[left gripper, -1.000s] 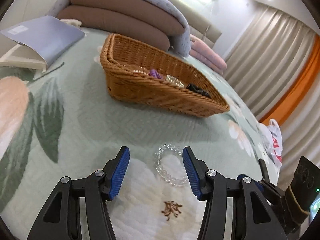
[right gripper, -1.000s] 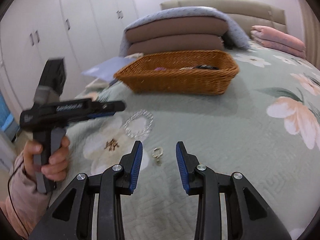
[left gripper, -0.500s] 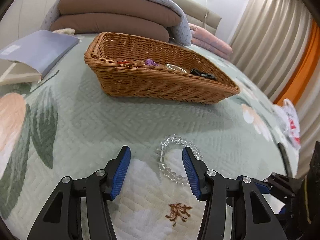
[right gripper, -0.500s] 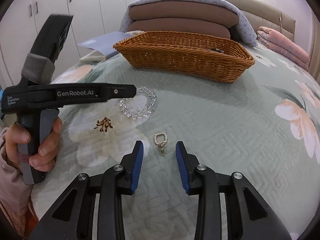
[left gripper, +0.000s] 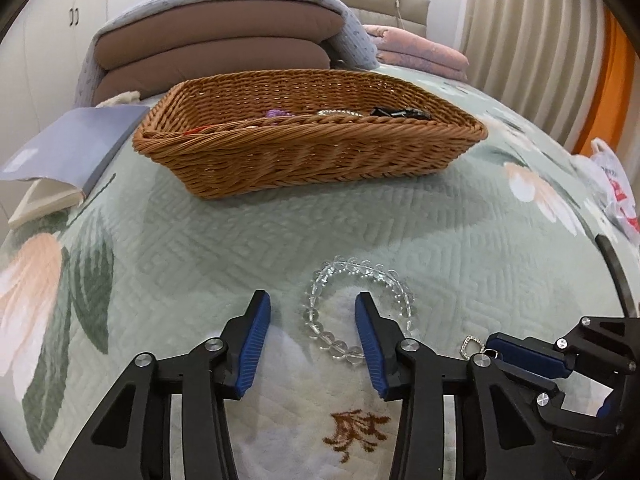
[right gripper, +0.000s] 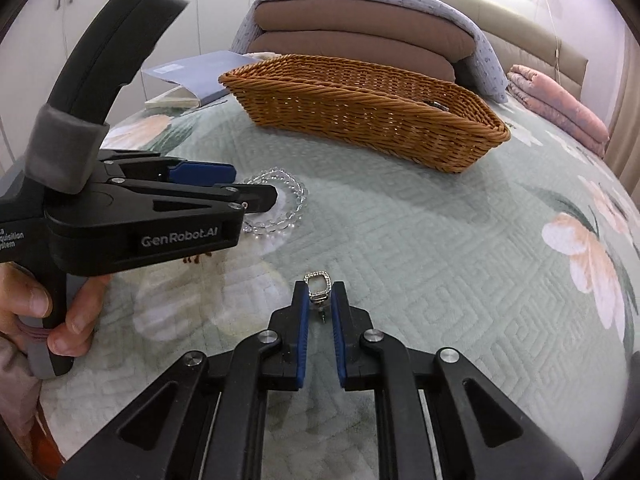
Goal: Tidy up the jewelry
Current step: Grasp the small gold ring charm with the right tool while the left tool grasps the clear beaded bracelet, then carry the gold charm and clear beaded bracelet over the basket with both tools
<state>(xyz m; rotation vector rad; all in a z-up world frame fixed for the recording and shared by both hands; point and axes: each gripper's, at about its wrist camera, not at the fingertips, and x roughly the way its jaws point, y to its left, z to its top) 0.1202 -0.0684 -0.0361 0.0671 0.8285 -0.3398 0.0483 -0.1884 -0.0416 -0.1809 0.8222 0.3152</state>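
A clear bead bracelet (left gripper: 357,307) lies on the green floral quilt; it also shows in the right wrist view (right gripper: 280,204). My left gripper (left gripper: 313,310) is open, its blue fingers astride the bracelet's near left side. My right gripper (right gripper: 320,300) has closed on a small silver earring (right gripper: 318,290) with a rectangular loop, low on the quilt; the earring also shows in the left wrist view (left gripper: 473,345). A wicker basket (left gripper: 304,148) stands further back and holds a purple item, a pearl piece and a black clip.
A grey-blue book (left gripper: 68,148) lies left of the basket. Stacked brown pillows (left gripper: 216,52) under a blue blanket and pink folded bedding (left gripper: 420,50) are at the bed's head. A plastic bag (left gripper: 616,188) lies at the right edge. Curtains hang on the right.
My right gripper moved forward and closed its fingers on the earring. My left gripper came lower and further over the bracelet, narrowing a little while staying open.
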